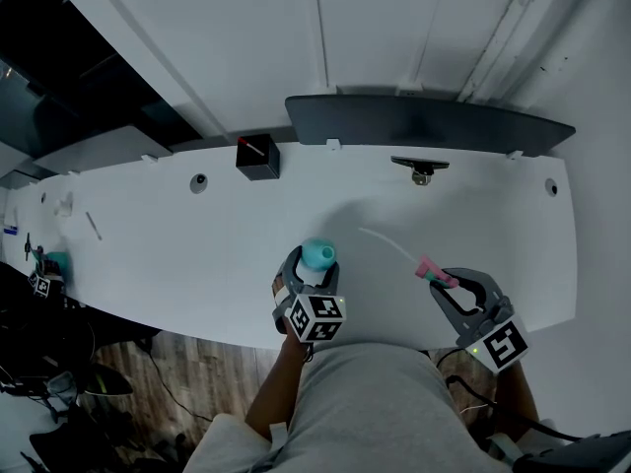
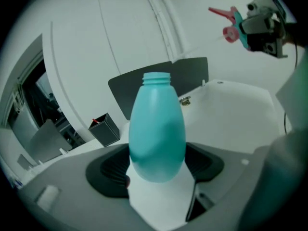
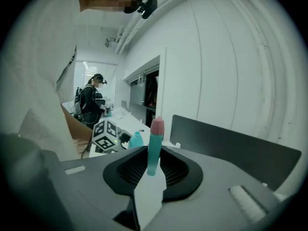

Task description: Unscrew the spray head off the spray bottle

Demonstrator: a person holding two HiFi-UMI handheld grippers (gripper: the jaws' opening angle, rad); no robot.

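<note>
You are gripping the open-necked teal bottle (image 2: 156,134) in your left gripper (image 1: 314,266) and clamping the detached spray head (image 3: 154,150) in your right gripper (image 1: 442,280), to its right.

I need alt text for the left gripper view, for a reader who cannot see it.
A teal bottle stands clamped in the left gripper, its threaded neck bare. At upper right, the right gripper holds the spray head in the air.

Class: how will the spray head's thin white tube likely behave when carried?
The tube looks long, thin and slightly bent, so probably floppy and swaying. The spray head, pinched in the right tongs, looks small, likely light.
</note>
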